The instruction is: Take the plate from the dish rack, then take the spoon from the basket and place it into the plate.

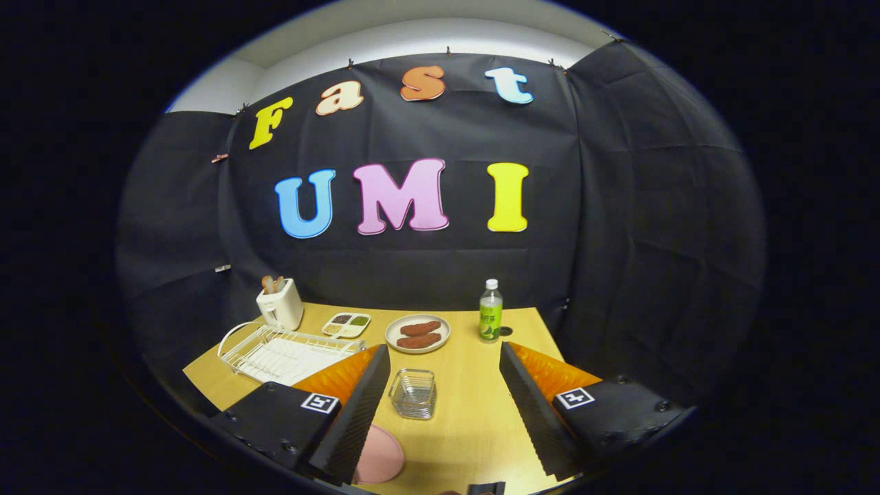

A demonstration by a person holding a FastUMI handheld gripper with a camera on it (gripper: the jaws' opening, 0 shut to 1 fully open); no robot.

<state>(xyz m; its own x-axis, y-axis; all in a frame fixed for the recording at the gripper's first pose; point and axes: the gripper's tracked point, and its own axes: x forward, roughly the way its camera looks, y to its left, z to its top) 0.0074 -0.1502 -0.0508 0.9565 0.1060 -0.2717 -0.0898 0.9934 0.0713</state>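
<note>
The fingers (440,405) are standing wide apart over the tabletop (474,419), gripping nothing. The pink plate (379,457) is lying at the near edge, partly behind the left finger. The wire basket (413,393) is sitting between the fingers; its contents are unclear. The white dish rack (275,352) is occupying the left side.

Pink plate (380,457) half hidden behind one tongs finger (354,412)

Bystanders on my table

I see a toaster (280,306) with bread at the back corner, a small divided tray (346,324) of seasonings beside it, a plate of brown patties (417,333), and a green-labelled bottle (491,311) standing upright nearby.
</note>
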